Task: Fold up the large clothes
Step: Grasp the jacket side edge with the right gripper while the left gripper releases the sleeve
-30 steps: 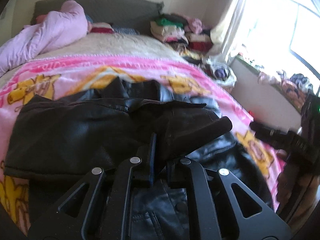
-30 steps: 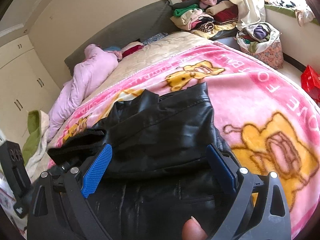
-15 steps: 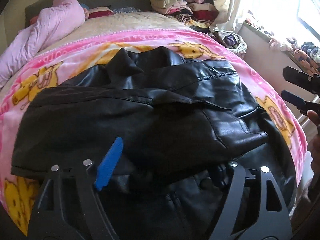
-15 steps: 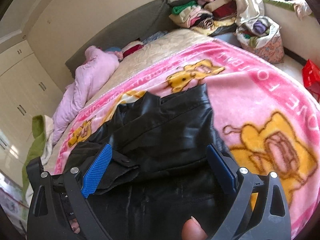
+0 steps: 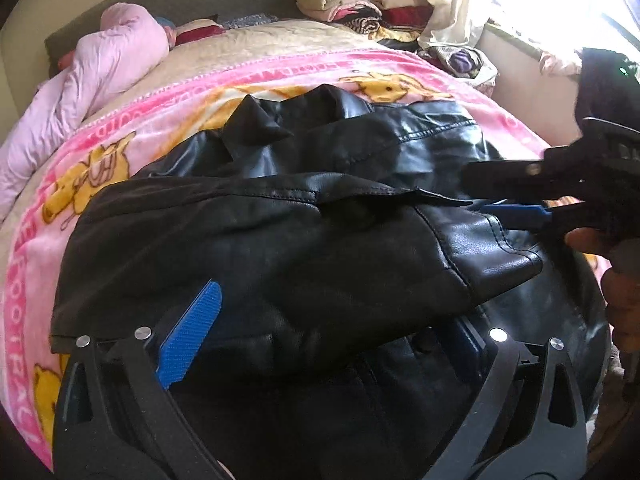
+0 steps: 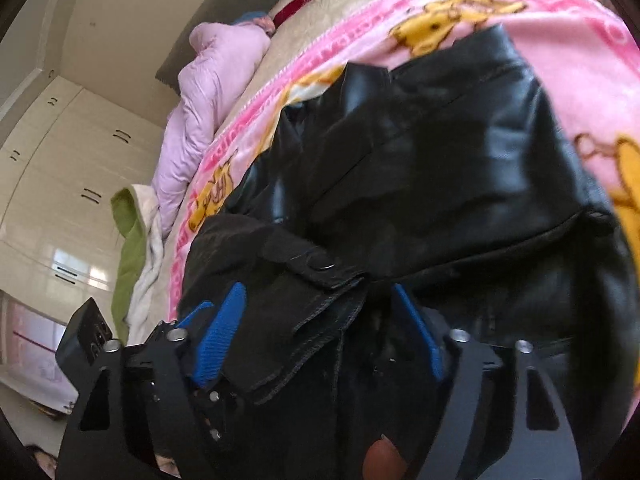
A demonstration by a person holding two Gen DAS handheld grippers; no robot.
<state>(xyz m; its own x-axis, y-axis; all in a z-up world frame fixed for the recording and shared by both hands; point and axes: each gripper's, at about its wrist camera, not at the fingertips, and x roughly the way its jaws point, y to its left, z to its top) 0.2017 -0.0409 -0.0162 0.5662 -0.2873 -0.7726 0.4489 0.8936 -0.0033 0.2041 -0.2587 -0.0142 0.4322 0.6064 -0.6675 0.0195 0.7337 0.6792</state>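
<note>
A black leather jacket (image 5: 304, 216) lies mid-frame on the pink blanket (image 5: 132, 128). The left gripper (image 5: 320, 336) has its jaws spread at the lower edge; the right gripper (image 6: 320, 320) too, straddling a cuff.

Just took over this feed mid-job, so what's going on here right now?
A person with a gripper in each hand is folding a black leather jacket spread on a pink cartoon blanket on the bed. One sleeve is already laid across the jacket's body. The left gripper is open, low over the near edge of the jacket. The right gripper, also open, has its fingers on either side of the snap-button cuff, not yet closed on it.
</note>
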